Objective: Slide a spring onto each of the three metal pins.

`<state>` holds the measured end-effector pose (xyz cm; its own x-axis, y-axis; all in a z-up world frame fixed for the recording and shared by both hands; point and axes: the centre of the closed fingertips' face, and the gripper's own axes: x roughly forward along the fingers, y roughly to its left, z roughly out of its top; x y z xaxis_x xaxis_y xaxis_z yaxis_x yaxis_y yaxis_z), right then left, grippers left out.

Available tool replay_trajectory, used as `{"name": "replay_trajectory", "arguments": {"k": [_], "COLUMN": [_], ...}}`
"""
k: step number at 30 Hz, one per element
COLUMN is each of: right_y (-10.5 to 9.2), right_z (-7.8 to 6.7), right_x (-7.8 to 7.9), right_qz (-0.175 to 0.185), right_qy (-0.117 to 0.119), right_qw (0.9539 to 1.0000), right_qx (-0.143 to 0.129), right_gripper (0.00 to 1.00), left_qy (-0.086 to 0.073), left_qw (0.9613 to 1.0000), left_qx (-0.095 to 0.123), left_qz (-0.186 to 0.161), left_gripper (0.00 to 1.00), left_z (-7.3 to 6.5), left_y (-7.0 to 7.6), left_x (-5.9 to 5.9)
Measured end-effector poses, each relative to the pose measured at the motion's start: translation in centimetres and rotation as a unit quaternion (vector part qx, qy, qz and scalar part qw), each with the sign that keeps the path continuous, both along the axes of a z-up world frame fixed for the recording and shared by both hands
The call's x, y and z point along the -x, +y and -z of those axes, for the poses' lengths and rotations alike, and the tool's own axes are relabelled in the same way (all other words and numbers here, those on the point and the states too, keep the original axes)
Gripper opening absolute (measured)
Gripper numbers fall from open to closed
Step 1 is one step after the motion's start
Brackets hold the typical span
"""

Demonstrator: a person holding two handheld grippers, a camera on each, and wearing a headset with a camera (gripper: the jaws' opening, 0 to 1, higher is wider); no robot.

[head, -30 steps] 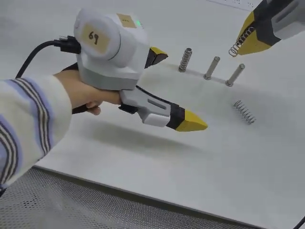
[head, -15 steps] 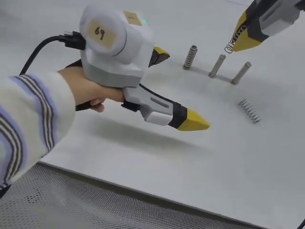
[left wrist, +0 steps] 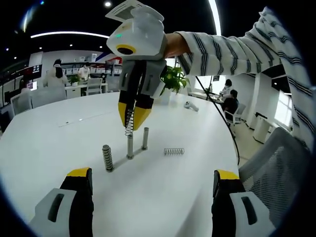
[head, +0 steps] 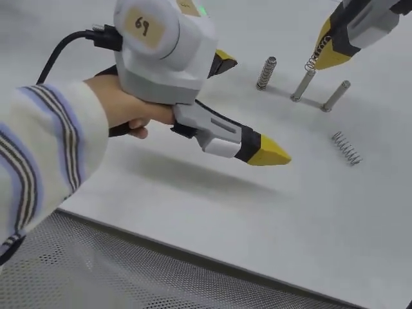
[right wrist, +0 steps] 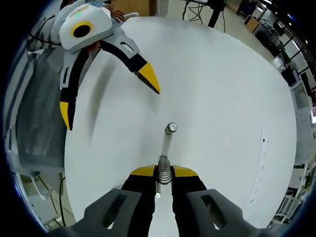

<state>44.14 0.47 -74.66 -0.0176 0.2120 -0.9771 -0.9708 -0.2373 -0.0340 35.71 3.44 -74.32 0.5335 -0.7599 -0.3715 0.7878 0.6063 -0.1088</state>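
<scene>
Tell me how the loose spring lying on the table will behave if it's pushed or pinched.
The loose spring lies on its side on the smooth white table, so a sideways push would probably roll it. Its thin, open coils suggest it is light and would likely squash or bend if pinched hard.

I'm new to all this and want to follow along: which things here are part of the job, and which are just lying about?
In the job: first pin, fitted spring, middle pin, third pin, held spring in the right gripper, loose spring, open left gripper.

Just about: plant, white object on the table, mesh panel.
</scene>
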Motion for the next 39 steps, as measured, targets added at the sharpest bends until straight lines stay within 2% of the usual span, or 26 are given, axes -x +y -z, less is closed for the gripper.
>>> {"name": "replay_trajectory", "arguments": {"k": [4,6,12,15,20,31,33,35,39], "right_y": [-0.7,-0.6,-0.5,-0.6,-0.7,-0.4,-0.1,0.0,0.1], "right_z": [0.6,0.6,1.0,1.4,2.1,4.0,4.6,4.9,5.1], "right_x": [-0.1,-0.1,-0.2,-0.3,-0.3,-0.5,-1.6,-1.8,-1.3], "right_qz": [0.000,0.007,0.007,0.007,0.009,0.012,0.016,0.018,0.018], "right_qy": [0.002,0.007,0.007,0.006,0.009,0.007,0.009,0.008,0.008], "right_qw": [0.9998,0.9998,0.9997,0.9996,0.9994,0.9992,0.9991,0.9991,0.9990], "right_qx": [0.019,0.016,0.021,0.026,0.033,0.038,0.038,0.038,0.040], "right_gripper": [0.08,0.08,0.08,0.08,0.08,0.08,0.08,0.08,0.08], "left_qy": [0.001,-0.002,0.003,-0.007,-0.005,-0.001,-0.001,0.000,-0.003], "left_qw": [1.0000,1.0000,0.9999,0.9999,0.9999,0.9999,0.9999,0.9999,0.9998], "left_qx": [-0.002,-0.009,-0.014,-0.013,-0.006,-0.011,-0.013,-0.014,-0.008], "left_qz": [0.002,0.000,0.004,-0.004,-0.009,-0.012,-0.011,-0.011,-0.019], "left_gripper": [0.98,0.98,0.98,0.98,0.98,0.98,0.98,0.98,0.97], "left_z": [0.1,0.3,0.8,0.3,-0.1,-0.1,0.0,0.0,-0.3], "left_y": [0.1,0.4,0.3,0.4,0.7,1.1,1.1,1.1,1.5], "left_x": [0.0,-0.1,0.2,0.0,-0.1,-0.1,-0.1,-0.1,-0.4]}}
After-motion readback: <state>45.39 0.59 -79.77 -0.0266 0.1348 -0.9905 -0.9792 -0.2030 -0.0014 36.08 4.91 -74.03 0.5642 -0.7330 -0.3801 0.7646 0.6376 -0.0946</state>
